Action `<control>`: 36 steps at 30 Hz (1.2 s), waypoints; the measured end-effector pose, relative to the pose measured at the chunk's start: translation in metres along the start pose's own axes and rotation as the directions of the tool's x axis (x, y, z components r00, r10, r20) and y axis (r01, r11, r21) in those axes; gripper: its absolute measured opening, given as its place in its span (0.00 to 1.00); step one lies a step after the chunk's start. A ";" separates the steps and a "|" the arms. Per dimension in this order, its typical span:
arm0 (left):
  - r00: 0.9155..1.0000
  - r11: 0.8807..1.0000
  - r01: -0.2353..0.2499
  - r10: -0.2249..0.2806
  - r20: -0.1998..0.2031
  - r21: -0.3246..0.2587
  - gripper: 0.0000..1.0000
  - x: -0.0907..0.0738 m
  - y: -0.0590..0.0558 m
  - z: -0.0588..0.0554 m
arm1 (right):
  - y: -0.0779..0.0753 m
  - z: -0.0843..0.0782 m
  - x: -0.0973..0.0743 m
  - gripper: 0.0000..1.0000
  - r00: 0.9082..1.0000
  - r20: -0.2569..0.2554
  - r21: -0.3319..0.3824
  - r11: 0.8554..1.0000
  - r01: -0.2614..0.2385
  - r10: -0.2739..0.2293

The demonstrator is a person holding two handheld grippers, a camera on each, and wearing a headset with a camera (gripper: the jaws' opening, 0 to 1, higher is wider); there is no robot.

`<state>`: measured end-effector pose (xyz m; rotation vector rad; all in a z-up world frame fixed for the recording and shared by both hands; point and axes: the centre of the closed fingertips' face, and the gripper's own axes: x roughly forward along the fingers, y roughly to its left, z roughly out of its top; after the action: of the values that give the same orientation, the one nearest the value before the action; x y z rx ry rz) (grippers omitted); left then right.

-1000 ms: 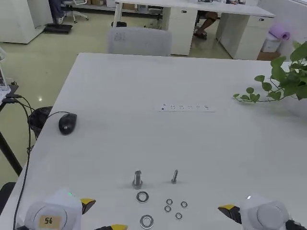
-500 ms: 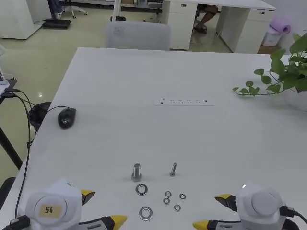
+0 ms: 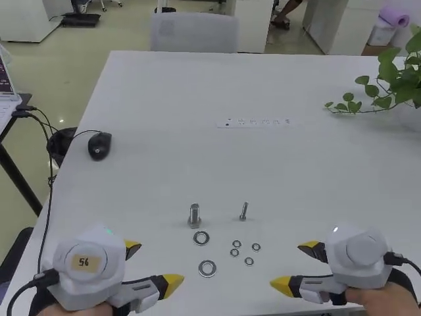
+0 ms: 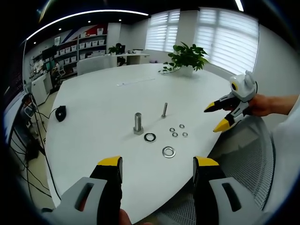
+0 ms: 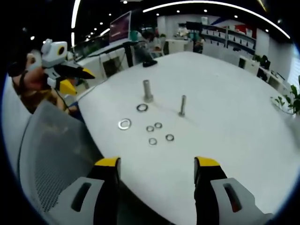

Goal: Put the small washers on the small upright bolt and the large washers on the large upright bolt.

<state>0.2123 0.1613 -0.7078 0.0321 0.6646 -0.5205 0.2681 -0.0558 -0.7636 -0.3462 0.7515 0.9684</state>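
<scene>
Washers [image 3: 207, 268] lie loose near large bolt [image 3: 195, 216] and small bolt [image 3: 244, 210], with left gripper [image 3: 154, 264] and right gripper [image 3: 294, 266] flanking them, jaws spread and empty, likely readying a first pick.

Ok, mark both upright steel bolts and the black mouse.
Large upright steel bolt [image 3: 194, 215]: head view, mid shank.
Small upright steel bolt [image 3: 244, 210]: head view, mid shank.
Black computer mouse [image 3: 99, 145]: head view, top shell.

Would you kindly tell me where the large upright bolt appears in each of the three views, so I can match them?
Head view: the large upright bolt stands lower centre, slightly left.
Left gripper view: large upright bolt near the middle, slightly left.
Right gripper view: large upright bolt upper middle.
Shared landmark: the small upright bolt stands just to its right in every view.
</scene>
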 end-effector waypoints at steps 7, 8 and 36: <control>1.000 1.000 -0.018 0.018 0.005 -0.009 0.60 -0.003 0.004 0.000 | -0.005 0.006 0.005 0.62 1.000 -0.011 -0.016 1.000 -0.008 0.007; 1.000 1.000 -0.021 0.021 0.006 -0.013 0.60 -0.004 0.004 0.001 | -0.006 0.007 0.006 0.61 1.000 -0.014 -0.020 1.000 -0.010 0.009; 0.998 0.997 -0.053 0.054 0.024 -0.056 0.59 -0.009 0.014 0.004 | -0.027 0.005 0.087 0.20 0.959 -0.271 -0.239 0.959 -0.151 0.084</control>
<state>0.2156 0.1771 -0.7012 -0.0090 0.6518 -0.4498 0.3224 -0.0138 -0.8235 -0.6712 0.8921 1.1521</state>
